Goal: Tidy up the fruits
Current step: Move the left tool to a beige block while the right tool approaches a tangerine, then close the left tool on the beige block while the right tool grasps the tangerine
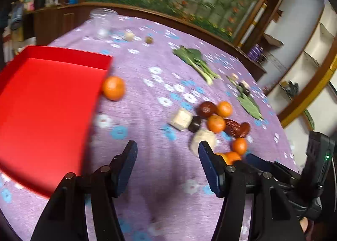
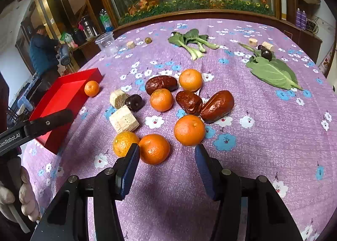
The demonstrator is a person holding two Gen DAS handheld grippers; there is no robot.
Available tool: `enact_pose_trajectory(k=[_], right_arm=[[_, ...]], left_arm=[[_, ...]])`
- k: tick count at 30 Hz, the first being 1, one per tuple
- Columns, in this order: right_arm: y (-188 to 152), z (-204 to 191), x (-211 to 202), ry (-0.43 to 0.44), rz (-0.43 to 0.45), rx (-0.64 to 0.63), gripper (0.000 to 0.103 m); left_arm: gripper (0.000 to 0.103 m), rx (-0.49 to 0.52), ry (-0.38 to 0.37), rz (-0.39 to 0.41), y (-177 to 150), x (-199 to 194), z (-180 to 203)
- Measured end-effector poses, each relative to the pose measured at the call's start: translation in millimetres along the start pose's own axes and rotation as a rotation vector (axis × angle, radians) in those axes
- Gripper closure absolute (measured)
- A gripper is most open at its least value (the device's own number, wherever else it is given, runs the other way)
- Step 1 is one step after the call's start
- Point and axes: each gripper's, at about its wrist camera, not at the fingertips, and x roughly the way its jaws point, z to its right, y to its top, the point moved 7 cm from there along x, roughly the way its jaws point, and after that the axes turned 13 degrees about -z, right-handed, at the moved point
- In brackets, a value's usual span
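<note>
A red tray stands at the table's left; it fills the left of the left wrist view, which is blurred. One tangerine lies against its rim, also in the left wrist view. Several tangerines lie mid-table, the nearest just ahead of my right gripper, which is open and empty. Three brown dates lie among them. My left gripper is open and empty over the cloth beside the tray; its arm shows in the right wrist view.
Pale cut chunks and a dark round fruit lie by the tangerines. Bok choy, a large leaf and a clear plastic cup sit farther back. A person stands beyond the table's left.
</note>
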Motion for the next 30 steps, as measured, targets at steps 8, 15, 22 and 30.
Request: enact_pose_trajectory(k=[8, 15, 22, 30], right_arm=[[5.1, -10.3, 6.6, -0.023, -0.019, -0.072, 0.044], [6.9, -11.8, 9.7, -0.031, -0.033, -0.127, 0.043], [9.3, -15.4, 12.4, -0.032, -0.041, -0.156, 0.045], [2.6, -22.9, 9.7, 0.004, -0.043, -0.170, 0.067]], left_arm=[[0.043, 0.101, -0.016, -0.064, 17.0, 39.6, 31.0], [0.044, 0.168, 0.008, -0.116, 20.1, 65.6, 41.4], [0.064, 0.240, 0.056, -0.103, 18.6, 74.6, 52.0], [0.064, 0.179, 0.048, -0.032, 13.0, 42.6, 37.8]])
